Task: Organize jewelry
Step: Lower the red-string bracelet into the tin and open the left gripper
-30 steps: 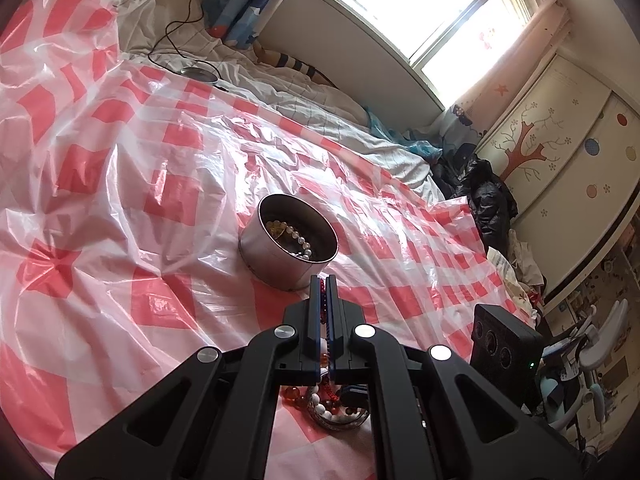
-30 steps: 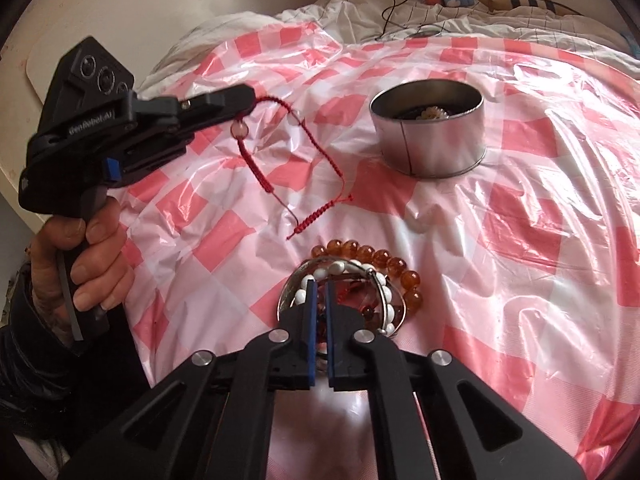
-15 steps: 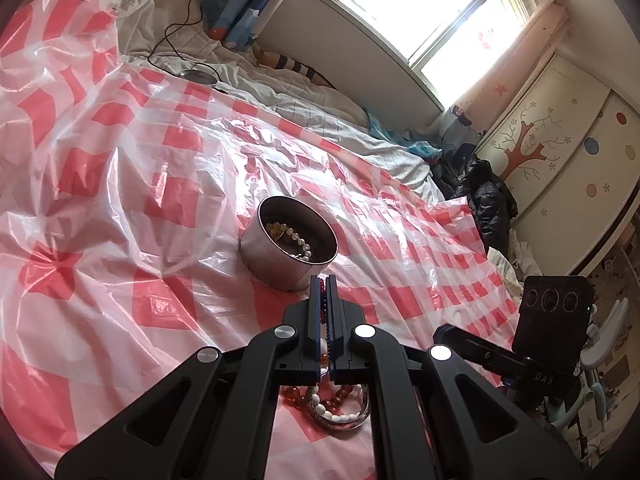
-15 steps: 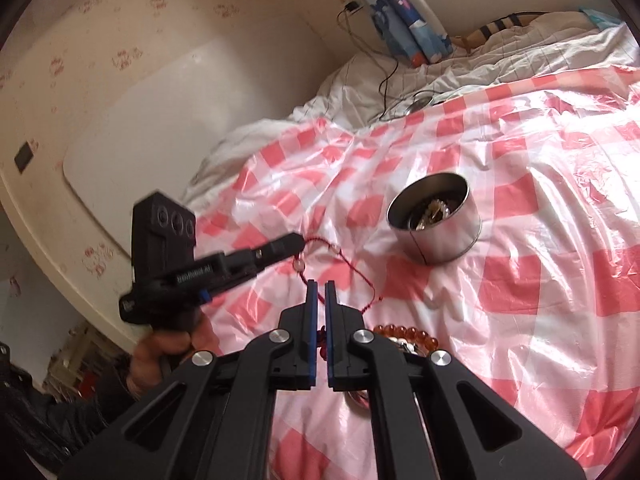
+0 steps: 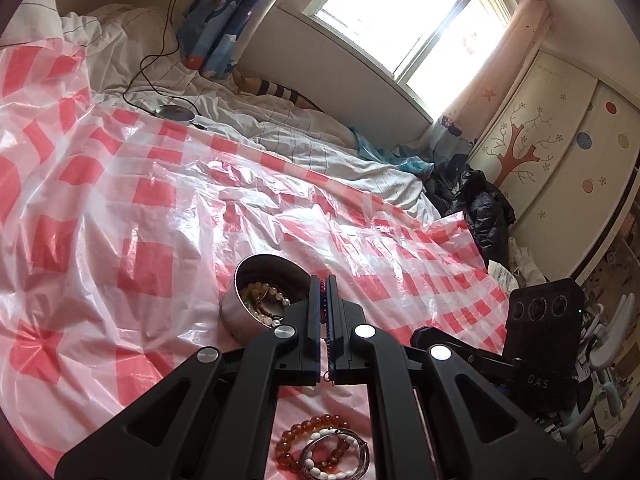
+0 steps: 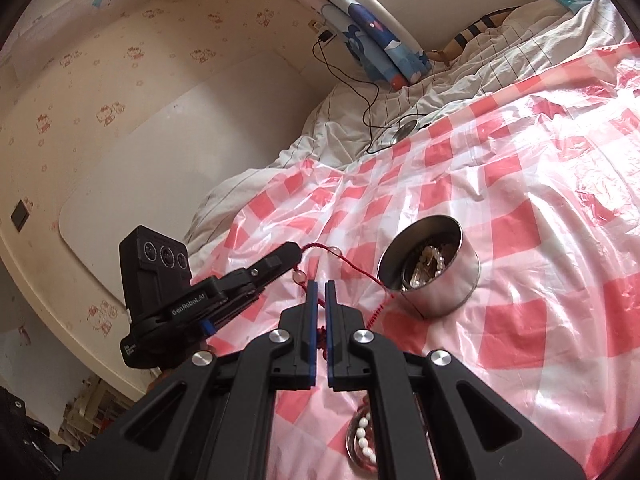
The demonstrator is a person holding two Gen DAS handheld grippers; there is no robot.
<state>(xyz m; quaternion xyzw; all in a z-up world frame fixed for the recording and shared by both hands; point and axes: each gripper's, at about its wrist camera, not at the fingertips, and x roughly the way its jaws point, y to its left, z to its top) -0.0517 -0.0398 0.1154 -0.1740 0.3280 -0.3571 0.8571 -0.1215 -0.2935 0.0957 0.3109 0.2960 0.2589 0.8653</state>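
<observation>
Gripping: the left gripper (image 6: 298,254) is pinching a red cord bracelet (image 6: 352,266) between its closed tips, above the checked sheet.
Left gripper, own view: its tips (image 5: 323,280) are standing almost together, with red cord showing in the narrow slit between them.
Cord path: the red cord bracelet is hanging from the left tips, carrying clear beads (image 6: 300,277), and trailing toward the near rim of the tin, then down to the sheet beside it.
Right gripper: the right gripper (image 6: 319,284) is sitting nearly closed with only a thin gap; whether it is pinching the cord passing behind it, I cannot tell.
Tin: the round metal tin (image 6: 434,276) is sitting on the red-and-white plastic sheet (image 6: 540,208), lid off, holding pearl and gold-coloured strands (image 5: 262,300).
Remaining jewelry: an amber bead bracelet (image 5: 298,436), a white bead bracelet (image 5: 320,470) and a silver bangle (image 5: 360,444) are lying piled together on the sheet, near the grippers and apart from the tin.
Surroundings: a white duvet (image 5: 280,128) with a black cable (image 5: 160,48) is lying beyond the sheet.
</observation>
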